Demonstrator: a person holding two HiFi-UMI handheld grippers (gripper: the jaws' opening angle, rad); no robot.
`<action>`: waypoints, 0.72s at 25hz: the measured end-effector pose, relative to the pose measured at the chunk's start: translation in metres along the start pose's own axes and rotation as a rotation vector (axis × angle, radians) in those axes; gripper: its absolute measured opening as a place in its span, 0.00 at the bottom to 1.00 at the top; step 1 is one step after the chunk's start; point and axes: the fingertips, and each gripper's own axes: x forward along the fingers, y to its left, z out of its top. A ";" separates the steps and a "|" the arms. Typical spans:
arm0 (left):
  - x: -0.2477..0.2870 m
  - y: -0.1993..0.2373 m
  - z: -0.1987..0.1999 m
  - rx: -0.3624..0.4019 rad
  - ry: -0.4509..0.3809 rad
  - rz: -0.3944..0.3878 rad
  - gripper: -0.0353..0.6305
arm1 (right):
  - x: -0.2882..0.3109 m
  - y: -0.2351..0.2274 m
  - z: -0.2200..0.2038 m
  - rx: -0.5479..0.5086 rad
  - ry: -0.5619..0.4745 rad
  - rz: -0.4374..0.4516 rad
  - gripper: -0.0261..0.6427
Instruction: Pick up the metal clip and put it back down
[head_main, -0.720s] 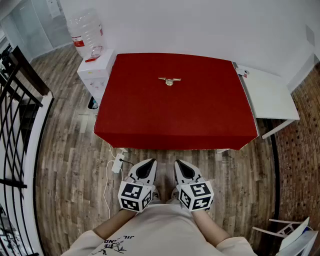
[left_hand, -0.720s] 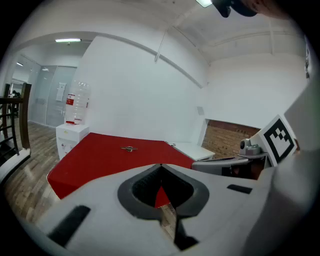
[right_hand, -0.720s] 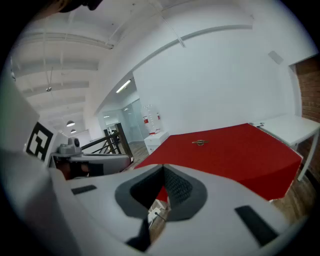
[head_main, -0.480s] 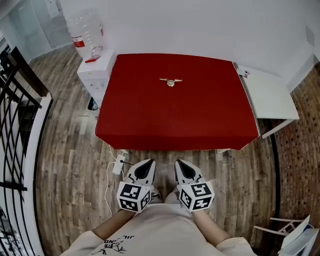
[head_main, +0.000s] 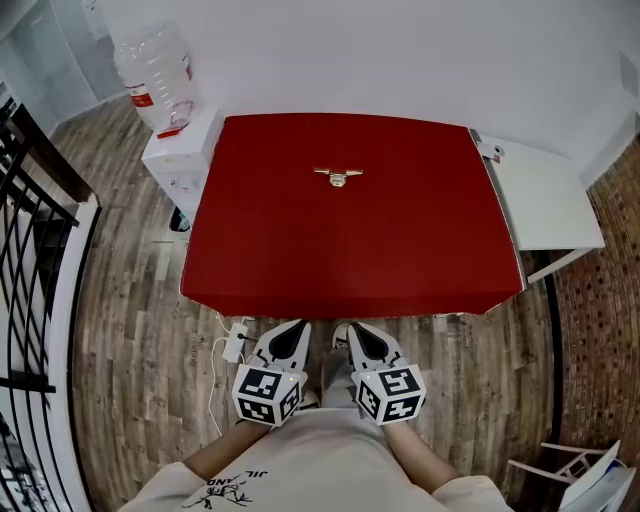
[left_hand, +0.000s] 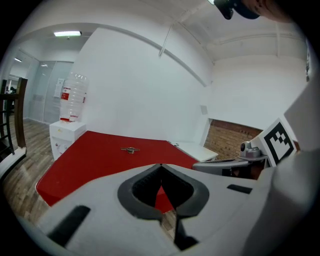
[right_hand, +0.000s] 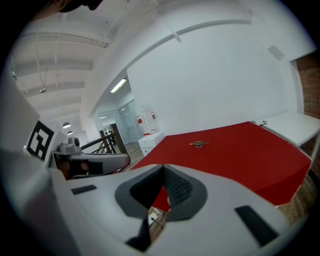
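The desk (head_main: 300, 260) has drawn nearer you. Fingers of left gripper (head_main: 296, 327) and right gripper (head_main: 356, 328) sit together, empty; part one pair before straddling the metal clip (head_main: 338, 176).

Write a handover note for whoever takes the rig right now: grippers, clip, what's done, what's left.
Left gripper: shut, empty, held close to the body, short of the table's near edge.
Right gripper: the same, shut and empty.
Metal clip: lies on the red table, toward its far side, roughly centred, clear of both grippers.
Done: no pick is visible.
Left: reach in, grip the clip, lift it, set it back down.
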 end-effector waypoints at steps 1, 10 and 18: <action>0.013 0.004 0.004 0.000 0.001 0.002 0.06 | 0.009 -0.009 0.006 -0.001 -0.001 0.002 0.05; 0.145 0.031 0.069 0.003 -0.030 0.027 0.06 | 0.095 -0.107 0.086 -0.055 -0.017 0.038 0.05; 0.202 0.041 0.100 -0.011 -0.035 0.053 0.06 | 0.136 -0.145 0.123 -0.037 -0.015 0.091 0.05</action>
